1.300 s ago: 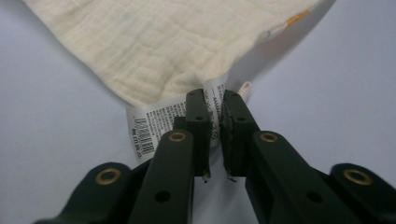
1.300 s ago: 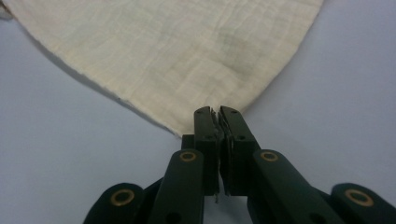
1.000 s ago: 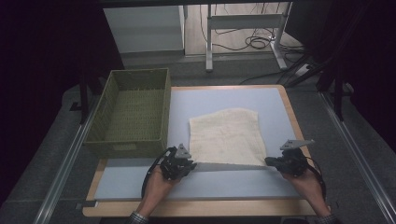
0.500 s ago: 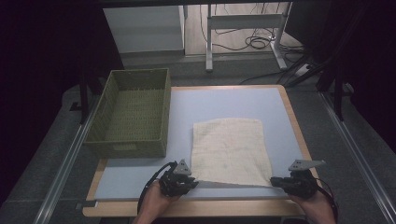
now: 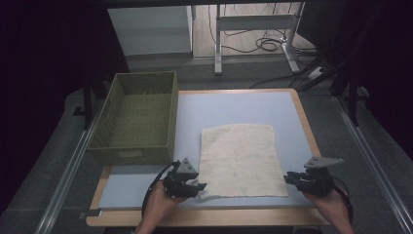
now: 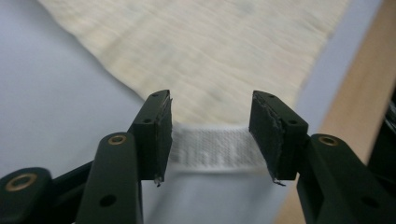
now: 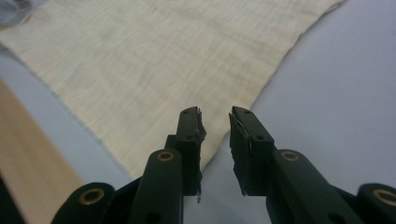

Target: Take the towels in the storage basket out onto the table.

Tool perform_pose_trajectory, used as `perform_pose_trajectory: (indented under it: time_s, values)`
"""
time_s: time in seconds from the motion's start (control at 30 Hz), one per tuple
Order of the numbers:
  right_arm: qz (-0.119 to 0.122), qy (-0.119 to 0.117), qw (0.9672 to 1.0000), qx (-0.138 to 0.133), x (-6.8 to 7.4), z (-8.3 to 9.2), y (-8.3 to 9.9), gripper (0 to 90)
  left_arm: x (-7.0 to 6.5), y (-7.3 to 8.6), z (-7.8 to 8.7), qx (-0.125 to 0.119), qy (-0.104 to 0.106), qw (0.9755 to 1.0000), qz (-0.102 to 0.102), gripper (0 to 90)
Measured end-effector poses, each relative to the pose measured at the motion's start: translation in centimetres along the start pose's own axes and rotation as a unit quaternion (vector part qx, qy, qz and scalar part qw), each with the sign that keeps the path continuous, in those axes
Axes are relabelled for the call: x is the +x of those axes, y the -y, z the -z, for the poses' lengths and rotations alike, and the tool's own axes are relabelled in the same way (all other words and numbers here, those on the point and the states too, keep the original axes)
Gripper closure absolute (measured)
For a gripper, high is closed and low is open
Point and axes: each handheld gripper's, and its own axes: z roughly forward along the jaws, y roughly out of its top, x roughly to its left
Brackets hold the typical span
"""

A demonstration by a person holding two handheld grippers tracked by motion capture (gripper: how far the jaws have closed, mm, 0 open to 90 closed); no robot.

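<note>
A green basket (image 5: 138, 117) stands far left on the tabletop (image 5: 234, 105). The cloth (image 5: 240, 158) lies flat at centre (white tag at its near-left corner). The left claw (image 6: 210, 135) gapes wide around that tag, gripping nothing; the right claw (image 7: 215, 128), slightly parted, holds nothing. Closing unevenly could bunch the cloth.

A green woven basket (image 5: 136, 117) stands at the left of the frame on the table (image 5: 234, 105), its near wall facing the lower edge. Beyond the table, at the upper middle, a white cabinet (image 5: 151, 29) stands on the floor. To its right, metal frame legs (image 5: 253, 36) stand over dark cables (image 5: 265, 46).
</note>
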Motion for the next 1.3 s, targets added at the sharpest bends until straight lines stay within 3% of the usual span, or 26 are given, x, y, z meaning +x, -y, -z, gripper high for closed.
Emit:
perform_pose_trajectory:
  time_s: [0.1, 0.2, 0.4, 0.5, 0.63, 0.8, 0.93, 1.03, 1.23, 1.3]
  values:
    - [-0.001, 0.008, 1.0, 0.0, -0.6, -1.1, -0.8, 73.4, 1.0, -1.2, -0.9, -0.004, -0.021, 0.9997, 0.011, 47.7]
    - [-0.003, 0.012, 0.9999, 0.0, -1.5, -2.5, -1.9, 73.3, 1.8, -2.4, -1.8, -0.011, -0.027, 0.9992, 0.025, 46.9]
    - [-0.009, 0.014, 0.9999, 0.001, -2.3, -3.7, -2.9, 72.8, 3.5, -5.3, -3.7, -0.007, -0.051, 0.9978, 0.043, 45.1]
    - [-0.012, 0.019, 0.9998, 0.003, -2.8, -4.5, -3.5, 72.8, 4.6, -6.3, -4.6, -0.004, -0.064, 0.9964, 0.056, 41.1]
    - [-0.014, 0.019, 0.9997, 0.005, -3.3, -5.0, -3.9, 73.4, 6.3, -7.4, -5.6, 0.005, -0.095, 0.9928, 0.072, 38.5]
    - [-0.023, 0.022, 0.9995, 0.002, -4.5, -5.8, -5.0, 75.0, 8.3, -8.4, -6.9, 0.021, -0.118, 0.9889, 0.088, 38.3]
    - [-0.029, 0.032, 0.999, -0.001, -5.6, -6.5, -6.0, 74.6, 9.6, -9.0, -8.1, 0.036, -0.117, 0.9872, 0.103, 41.5]
    - [-0.032, 0.038, 0.9988, 0.002, -6.1, -7.2, -6.5, 73.9, 10.0, -9.4, -8.9, 0.041, -0.108, 0.9885, 0.097, 42.9]
    - [-0.034, 0.037, 0.9987, 0.005, -6.3, -8.0, -6.8, 72.7, 10.7, -10.8, -9.3, 0.01, -0.084, 0.9913, 0.101, 44.4]
    - [-0.034, 0.037, 0.9987, 0.008, -6.3, -8.0, -6.8, 72.3, 10.8, -11.8, -8.9, 0.005, -0.1, 0.9903, 0.097, 44.5]
